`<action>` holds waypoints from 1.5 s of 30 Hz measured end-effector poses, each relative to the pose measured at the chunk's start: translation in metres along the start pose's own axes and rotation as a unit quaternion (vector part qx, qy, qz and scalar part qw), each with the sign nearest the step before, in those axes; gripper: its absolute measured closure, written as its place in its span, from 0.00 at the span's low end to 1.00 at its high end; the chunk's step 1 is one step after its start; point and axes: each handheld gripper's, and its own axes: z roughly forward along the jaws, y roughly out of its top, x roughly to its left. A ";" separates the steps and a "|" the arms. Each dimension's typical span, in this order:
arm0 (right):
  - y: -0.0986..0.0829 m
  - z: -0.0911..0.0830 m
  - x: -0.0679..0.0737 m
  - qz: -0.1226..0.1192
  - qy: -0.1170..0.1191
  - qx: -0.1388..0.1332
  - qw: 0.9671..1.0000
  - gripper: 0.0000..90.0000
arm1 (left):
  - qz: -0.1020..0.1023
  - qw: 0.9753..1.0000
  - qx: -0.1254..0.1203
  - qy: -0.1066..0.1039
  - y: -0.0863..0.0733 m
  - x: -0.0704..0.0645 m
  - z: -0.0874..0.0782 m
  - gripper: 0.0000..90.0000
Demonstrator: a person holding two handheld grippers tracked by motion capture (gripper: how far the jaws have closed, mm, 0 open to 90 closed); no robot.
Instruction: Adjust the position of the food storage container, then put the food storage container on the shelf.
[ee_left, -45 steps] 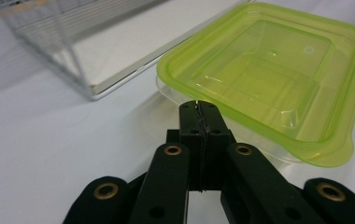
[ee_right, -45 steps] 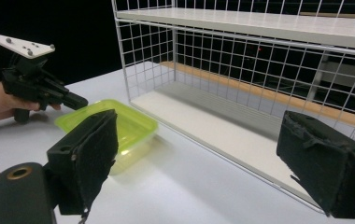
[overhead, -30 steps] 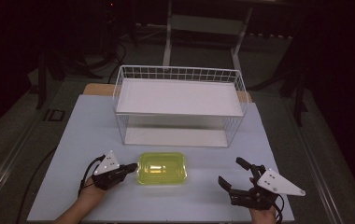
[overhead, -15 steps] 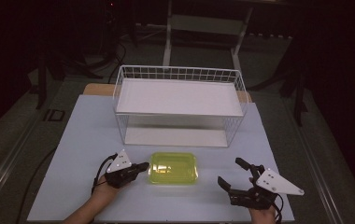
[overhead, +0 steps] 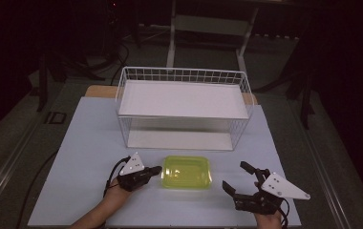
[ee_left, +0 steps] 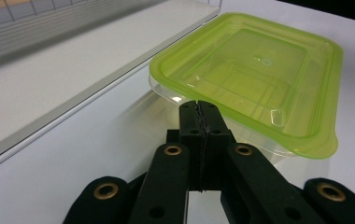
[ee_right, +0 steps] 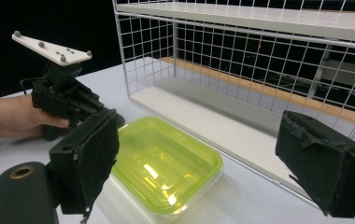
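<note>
Pressed flat together, the two black jaws of our left gripper (ee_left: 199, 109) hold nothing, and their tips sit right at the near edge of the green box (ee_left: 255, 79). Our right gripper (overhead: 240, 177) has its jaws spread wide apart, with nothing between them, and it waits near the right side of the box.

A second ago the box lay more to the left. Now it has slid to the right, and our left gripper has come along behind it. Our right gripper has stayed where it was.

We see the box (overhead: 187, 171) on the white table (overhead: 84, 143), between our two grippers and just in front of the wire basket (overhead: 182, 107). It is see-through, with a green lid on top, and we can see nothing inside it. The basket has a white shelf (overhead: 184, 98) up high and a white floor down low. Both look bare.

The box lies flat with its lid up. Its long side runs left to right, the same way as the front of the basket.
</note>
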 end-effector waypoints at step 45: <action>-0.017 0.085 -0.027 0.095 0.013 0.145 0.985 0.27 | -0.150 0.988 0.042 -0.023 0.042 0.004 -0.005 0.17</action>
